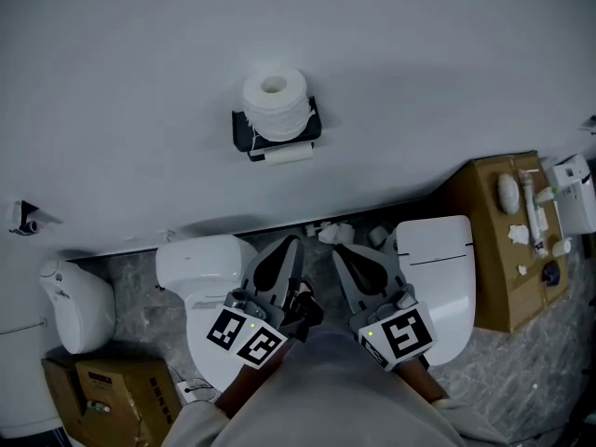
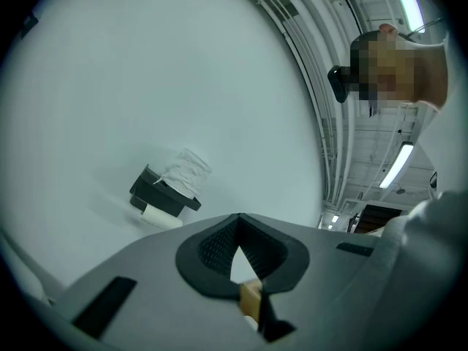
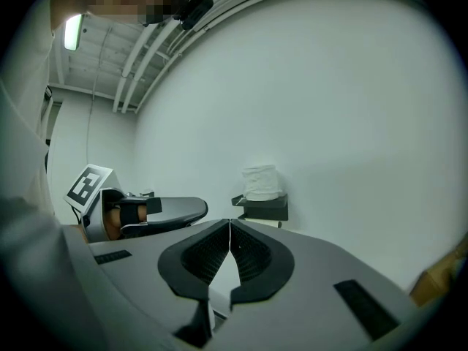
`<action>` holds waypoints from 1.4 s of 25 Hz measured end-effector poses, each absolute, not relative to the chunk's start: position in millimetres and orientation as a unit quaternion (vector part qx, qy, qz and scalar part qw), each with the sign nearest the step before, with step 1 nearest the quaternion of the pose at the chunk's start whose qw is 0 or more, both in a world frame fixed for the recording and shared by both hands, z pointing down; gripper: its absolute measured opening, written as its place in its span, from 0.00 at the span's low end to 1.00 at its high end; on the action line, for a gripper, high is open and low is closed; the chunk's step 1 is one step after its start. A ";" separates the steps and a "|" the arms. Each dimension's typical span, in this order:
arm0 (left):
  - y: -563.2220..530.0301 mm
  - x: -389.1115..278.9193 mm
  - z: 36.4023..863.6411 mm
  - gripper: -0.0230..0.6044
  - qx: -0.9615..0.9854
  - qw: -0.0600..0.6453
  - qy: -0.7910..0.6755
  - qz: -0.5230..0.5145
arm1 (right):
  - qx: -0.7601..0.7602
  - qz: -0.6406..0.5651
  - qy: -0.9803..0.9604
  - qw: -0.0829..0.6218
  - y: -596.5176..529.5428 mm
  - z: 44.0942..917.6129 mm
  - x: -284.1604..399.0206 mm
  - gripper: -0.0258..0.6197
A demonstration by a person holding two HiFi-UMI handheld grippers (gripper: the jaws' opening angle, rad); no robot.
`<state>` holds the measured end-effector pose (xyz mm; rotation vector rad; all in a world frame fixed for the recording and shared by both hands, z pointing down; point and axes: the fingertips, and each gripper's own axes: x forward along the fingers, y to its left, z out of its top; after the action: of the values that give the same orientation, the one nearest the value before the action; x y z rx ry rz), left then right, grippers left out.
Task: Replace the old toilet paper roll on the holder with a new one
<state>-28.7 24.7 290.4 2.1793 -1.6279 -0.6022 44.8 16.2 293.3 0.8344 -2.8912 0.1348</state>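
Roll [image 1: 274, 105] stands atop the holder [image 1: 243, 131], well apart from the left gripper [image 1: 296, 242] and right gripper [image 1: 339, 250], fingers closed, empty.

A mock-up toilet corner inside an industrial hall — below the wall's paper holder [image 1: 277, 138] stand a white toilet [image 1: 200, 264] and a second toilet [image 1: 438, 277], a cardboard box [image 1: 489, 250] lower right of it; above it, bare ceiling pipes [image 2: 322, 126] and a strip light [image 2: 397, 165].
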 end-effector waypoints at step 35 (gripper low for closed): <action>-94.2 -102.7 356.0 0.04 0.642 0.337 -0.521 -0.450 | 0.280 0.018 -0.954 0.106 -84.0 301.1 -31.3 0.07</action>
<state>-102.7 -94.2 356.0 1.6741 -1.3589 -1.1741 -31.3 -84.0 301.1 0.8246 -2.8100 0.0517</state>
